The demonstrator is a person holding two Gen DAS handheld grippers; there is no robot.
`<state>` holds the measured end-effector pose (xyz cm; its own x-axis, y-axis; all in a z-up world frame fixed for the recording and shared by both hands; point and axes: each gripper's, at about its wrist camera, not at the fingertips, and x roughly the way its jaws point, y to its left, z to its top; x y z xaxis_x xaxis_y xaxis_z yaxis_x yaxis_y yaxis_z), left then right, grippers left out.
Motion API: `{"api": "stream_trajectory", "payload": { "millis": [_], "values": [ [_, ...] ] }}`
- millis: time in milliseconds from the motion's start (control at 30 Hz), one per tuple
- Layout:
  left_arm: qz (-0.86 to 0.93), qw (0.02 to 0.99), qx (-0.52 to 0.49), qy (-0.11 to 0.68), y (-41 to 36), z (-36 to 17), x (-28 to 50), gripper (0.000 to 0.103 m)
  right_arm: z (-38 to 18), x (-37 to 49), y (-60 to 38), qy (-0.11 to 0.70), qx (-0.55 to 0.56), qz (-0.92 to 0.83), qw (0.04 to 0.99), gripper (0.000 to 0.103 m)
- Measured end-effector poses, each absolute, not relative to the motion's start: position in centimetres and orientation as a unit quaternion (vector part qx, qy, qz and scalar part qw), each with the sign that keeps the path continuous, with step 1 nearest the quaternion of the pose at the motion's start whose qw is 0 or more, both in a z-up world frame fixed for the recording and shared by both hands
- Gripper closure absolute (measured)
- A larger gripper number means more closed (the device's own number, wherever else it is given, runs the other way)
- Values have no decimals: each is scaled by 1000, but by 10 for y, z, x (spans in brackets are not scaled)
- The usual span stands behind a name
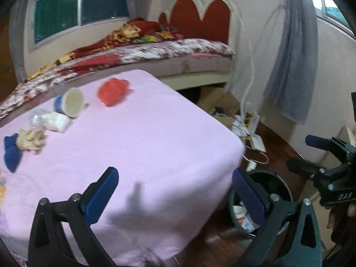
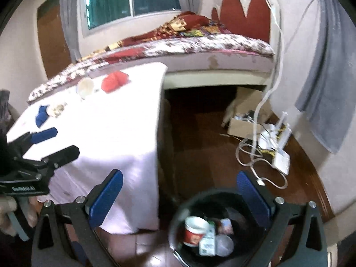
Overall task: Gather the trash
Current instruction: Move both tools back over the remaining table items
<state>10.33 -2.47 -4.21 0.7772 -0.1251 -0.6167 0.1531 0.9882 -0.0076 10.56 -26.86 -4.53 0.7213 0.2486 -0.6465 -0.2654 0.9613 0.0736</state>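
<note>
The left claw [image 1: 175,191] is spread wide and grasps nothing; its blue pads [image 1: 102,193] hang over the near corner of the table [image 1: 144,133], which is draped in a pink cloth; the right pad reaches past the table's edge, above the rim of the bin [image 1: 278,178] on the floor. The right claw [image 2: 179,194] is likewise released and empty, poised above the dark bin [image 2: 178,213], just beside the cloth's hanging edge; open wooden floor [image 2: 200,133] lies between the table's side and the bed [image 2: 200,44] beyond.

Trash already lies in the bin: a cup with a red label [image 2: 194,231], a small carton [image 2: 208,242] and a white lid [image 2: 223,244], touching one another. Trash on the table sits towards its far left: a red crumpled thing [image 1: 113,91], a tipped paper cup [image 1: 70,104], clear plastic wrapping [image 1: 50,120], a beige crumple [image 1: 31,140] and a blue scrap [image 1: 12,153]; all are blurred.

White cables and a router [image 2: 280,155] crowd the floor on the right beside a cardboard box [image 2: 242,126]; the bin's near rim is cut off by the claw frame; the left table edge is cropped.
</note>
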Motion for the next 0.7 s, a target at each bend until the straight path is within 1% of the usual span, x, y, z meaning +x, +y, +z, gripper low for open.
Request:
{"api": "stream_trajectory", "payload": {
  "millis": [167,300,467,667,700],
  "values": [
    [-57,951,-12,303,17,-28,101,1,-29,123,-231,319,-7,157,935,0],
    [-30,953,-30,301,56,-24,102,1,-25,137,-194,309,-9,171,935,0],
    [27,953,-44,299,107,-23,99,1,-29,153,-141,343,-31,207,916,0],
    [94,947,-67,299,175,-24,96,7,-24,170,-89,341,-38,239,908,0],
    [108,945,-71,300,189,-24,96,9,-22,173,-77,336,-40,247,908,0]
  ]
}}
